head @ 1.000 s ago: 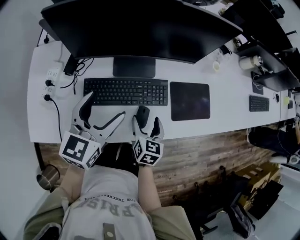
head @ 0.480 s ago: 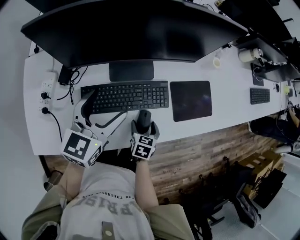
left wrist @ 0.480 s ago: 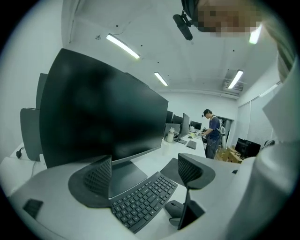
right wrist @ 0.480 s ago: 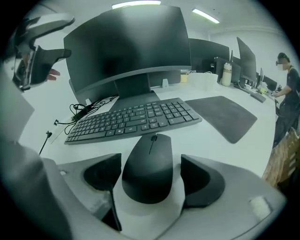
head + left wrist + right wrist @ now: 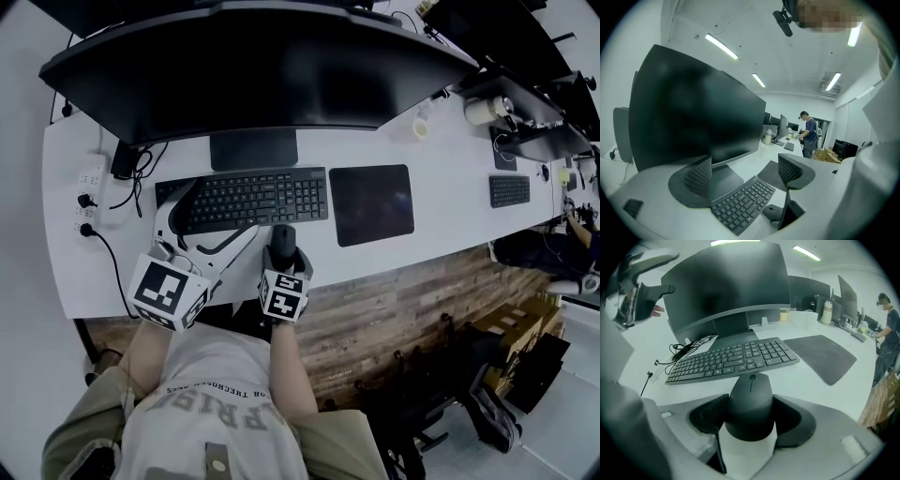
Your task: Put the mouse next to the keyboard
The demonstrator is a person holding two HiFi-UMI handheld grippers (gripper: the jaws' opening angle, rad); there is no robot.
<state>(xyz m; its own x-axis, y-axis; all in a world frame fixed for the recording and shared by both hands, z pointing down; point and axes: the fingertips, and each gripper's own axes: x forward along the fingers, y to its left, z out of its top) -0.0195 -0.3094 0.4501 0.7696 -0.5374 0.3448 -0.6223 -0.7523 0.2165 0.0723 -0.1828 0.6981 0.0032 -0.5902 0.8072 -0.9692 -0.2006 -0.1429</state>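
Grasping the mouse (image 5: 751, 401) is the step in hand. The right gripper (image 5: 284, 251) has just been closing, and its fingers now clench on the mouse's 2 sides. The mouse lies on the worktop (image 5: 375, 258), just in front of the near keyboard (image 5: 246, 198). The left gripper (image 5: 745, 174) hangs over this keyboard with released, empty fingers. The next move probably calls for a small lift and a careful shift toward the keyboard's right end. Counted: 1 mouse, 1 mouse pad (image 5: 371, 203), 2 keyboards, 2 grippers.
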